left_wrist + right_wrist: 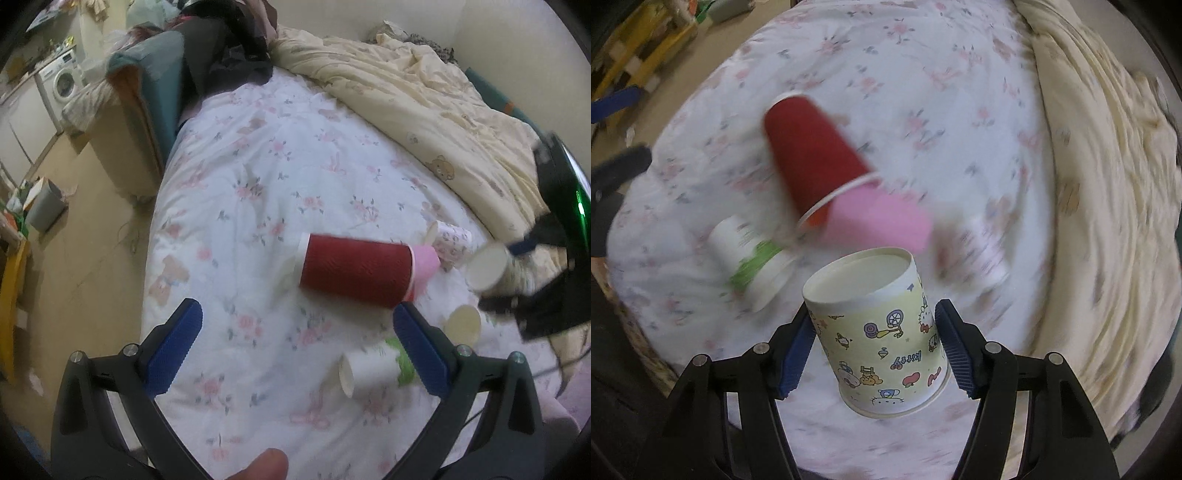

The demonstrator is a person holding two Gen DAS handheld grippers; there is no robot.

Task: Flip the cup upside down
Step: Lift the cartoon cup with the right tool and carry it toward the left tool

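My right gripper (875, 347) is shut on a pale yellow cartoon-print paper cup (882, 339), held above the bed with its base up and its rim down; the same cup (491, 267) shows blurred in the left wrist view. My left gripper (295, 321) is open and empty above the floral bedspread (266, 192). A red ribbed cup (354, 269) lies on its side just beyond its fingers, with a pink cup (426, 266) at its mouth. Both show in the right wrist view, red (812, 162) and pink (879, 221).
A white cup with green print (373, 365) lies on its side near the left gripper's right finger. A cream cup (463, 323) and a small patterned cup (450, 240) lie nearby. A cream quilt (424, 103) is bunched at the far right. The bed's edge drops to the floor (81, 258) on the left.
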